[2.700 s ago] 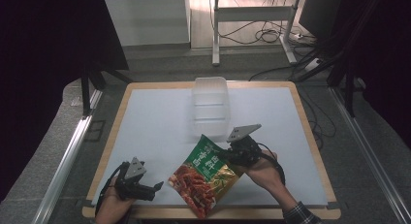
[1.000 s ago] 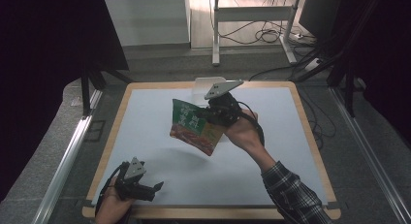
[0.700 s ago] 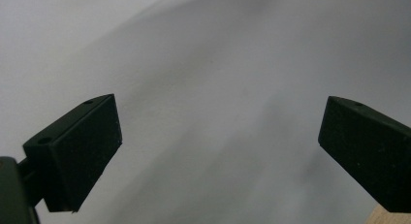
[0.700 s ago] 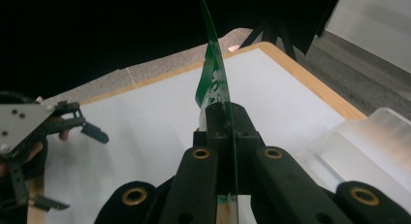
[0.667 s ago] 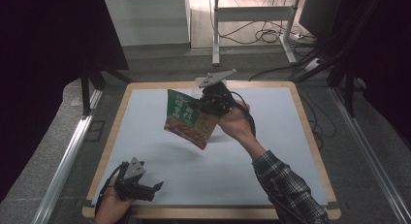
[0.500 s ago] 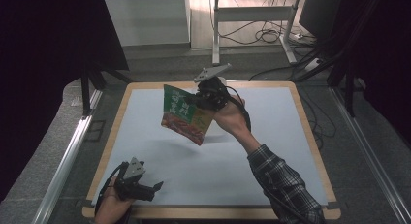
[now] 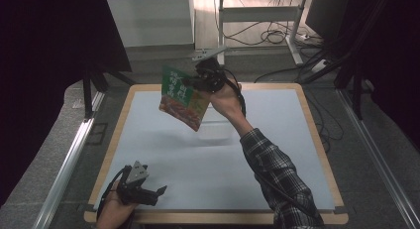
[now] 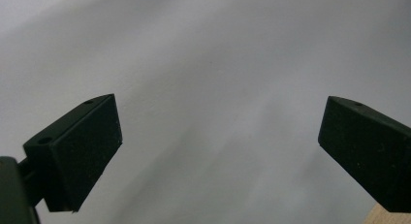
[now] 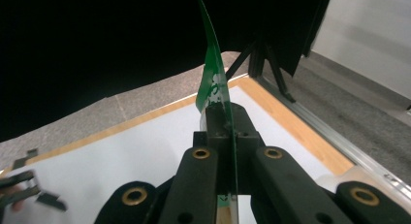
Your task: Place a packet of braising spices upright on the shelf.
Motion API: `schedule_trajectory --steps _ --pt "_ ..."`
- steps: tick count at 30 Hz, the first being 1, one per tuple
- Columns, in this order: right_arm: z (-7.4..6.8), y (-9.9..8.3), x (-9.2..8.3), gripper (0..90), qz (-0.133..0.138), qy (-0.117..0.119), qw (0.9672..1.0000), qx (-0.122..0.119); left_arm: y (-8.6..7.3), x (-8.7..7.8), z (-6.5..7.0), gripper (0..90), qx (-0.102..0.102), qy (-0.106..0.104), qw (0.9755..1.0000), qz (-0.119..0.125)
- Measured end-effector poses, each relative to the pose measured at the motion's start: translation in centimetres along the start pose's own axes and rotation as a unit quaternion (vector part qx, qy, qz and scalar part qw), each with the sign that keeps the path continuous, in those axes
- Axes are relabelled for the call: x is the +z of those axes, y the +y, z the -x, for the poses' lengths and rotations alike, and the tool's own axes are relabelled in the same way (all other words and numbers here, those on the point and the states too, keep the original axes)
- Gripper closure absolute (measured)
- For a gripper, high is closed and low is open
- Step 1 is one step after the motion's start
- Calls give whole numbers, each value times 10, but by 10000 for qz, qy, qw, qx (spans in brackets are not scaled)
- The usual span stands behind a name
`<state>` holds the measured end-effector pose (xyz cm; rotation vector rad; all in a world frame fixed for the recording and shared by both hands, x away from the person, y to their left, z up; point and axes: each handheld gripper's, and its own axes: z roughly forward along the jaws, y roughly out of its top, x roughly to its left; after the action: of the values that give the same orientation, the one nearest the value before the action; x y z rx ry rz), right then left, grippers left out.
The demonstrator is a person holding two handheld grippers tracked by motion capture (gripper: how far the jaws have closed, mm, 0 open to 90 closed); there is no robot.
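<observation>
A green snack bag [image 7: 181, 96] with red food printed on it hangs in the air above the far middle of the table. My right gripper [image 7: 202, 80] is shut on its upper right edge and holds it high. In the right gripper view the bag [image 9: 211, 73] stands edge-on, pinched between the closed jaws of the right gripper [image 9: 225, 118]. Under the bag a clear plastic container [image 7: 220, 127] stands on the mat, partly hidden by bag and hand. My left gripper [image 7: 151, 194] lies at the front left corner, open, with bare mat between the jaws of the left gripper [image 8: 218, 146].
The white mat [image 7: 277, 120] covers a table with a wooden rim [image 7: 317, 140]. Dark curtains hang at the left and right. A metal rail [image 7: 69, 159] runs along the left side, and cables lie on the floor behind the table.
My right gripper carried the bag from the table's front up and away toward the far edge, above the clear container, tilting it more upright. The left gripper stayed put.
</observation>
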<state>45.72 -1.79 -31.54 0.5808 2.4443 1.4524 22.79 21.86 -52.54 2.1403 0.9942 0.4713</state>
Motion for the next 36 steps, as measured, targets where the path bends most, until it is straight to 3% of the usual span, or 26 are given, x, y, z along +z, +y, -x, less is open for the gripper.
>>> schedule_trajectory --steps 11,23,30,36 --pt "29 12 20 893 135 -321 9993 123 -1 -1 -1 20 -46 -16 10000 35" --pt "53 20 27 893 311 -633 9974 156 -1 -1 -1 19 -29 -21 10000 25" --pt "67 14 29 893 227 -783 9966 71 -1 -1 -1 19 -26 -33 10000 13" --pt "77 0 24 893 -58 -803 9967 139 0 -1 0 19 35 -23 10000 -34"
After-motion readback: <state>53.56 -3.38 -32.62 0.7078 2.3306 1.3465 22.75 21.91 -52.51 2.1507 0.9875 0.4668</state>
